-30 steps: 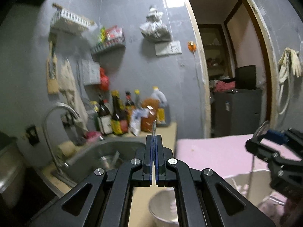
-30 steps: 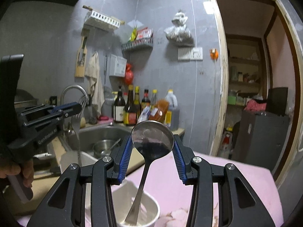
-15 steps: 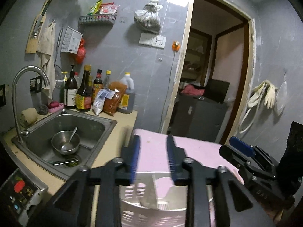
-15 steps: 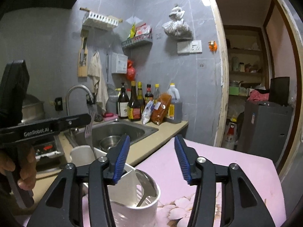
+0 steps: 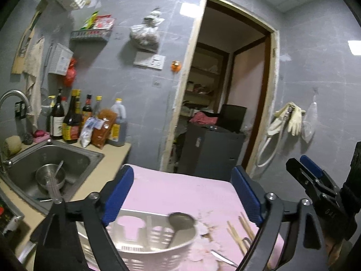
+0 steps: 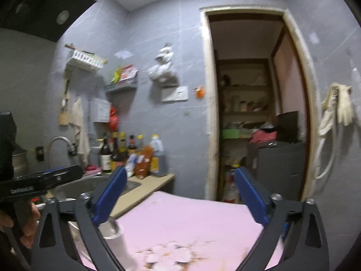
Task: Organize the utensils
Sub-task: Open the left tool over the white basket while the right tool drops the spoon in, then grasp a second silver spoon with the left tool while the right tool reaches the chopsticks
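Left gripper [image 5: 182, 194] spread wide, nothing between fingers, poised above white holder [image 5: 158, 246] on pink cloth [image 5: 180, 192]. Spoon [image 5: 178, 224] leaned inside holder, bowl end up at rim. Chopsticks [image 5: 239, 230] lay on cloth just right of holder. Right gripper [image 6: 180, 198] likewise spread wide, nothing held, over cloth. Sink [image 5: 74, 158] off to the left held a steel bowl [image 5: 50, 177].

A metal spoon [image 5: 178, 225] stands bowl-up in the white slotted caddy [image 5: 158, 250]; wooden chopsticks [image 5: 239, 232] lie beside it.
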